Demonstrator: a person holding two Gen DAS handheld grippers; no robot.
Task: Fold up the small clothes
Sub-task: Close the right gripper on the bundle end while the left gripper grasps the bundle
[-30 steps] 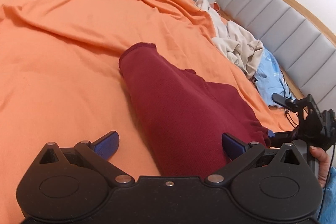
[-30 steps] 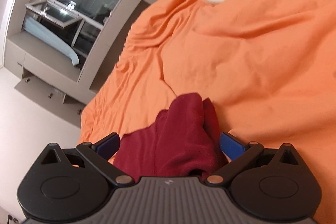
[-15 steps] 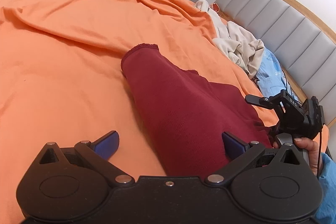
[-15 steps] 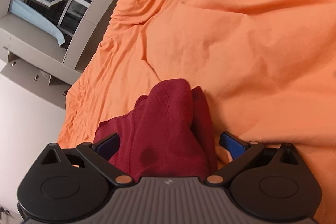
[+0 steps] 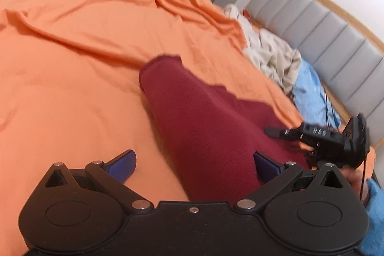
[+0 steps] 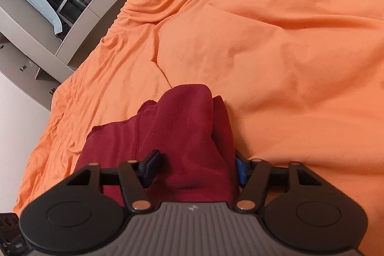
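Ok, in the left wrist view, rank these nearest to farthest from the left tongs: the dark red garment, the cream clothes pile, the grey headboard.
1. Dark red garment: lies on the orange bedspread, its near end between the open left tongs.
2. Cream clothes pile: farther up the bed, to the right.
3. Grey headboard: beyond the pile, far right.

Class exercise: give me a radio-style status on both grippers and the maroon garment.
Left gripper open, idle over maroon garment. Right gripper closing, garment bunched between its pads. Nothing in the way on orange sheet.
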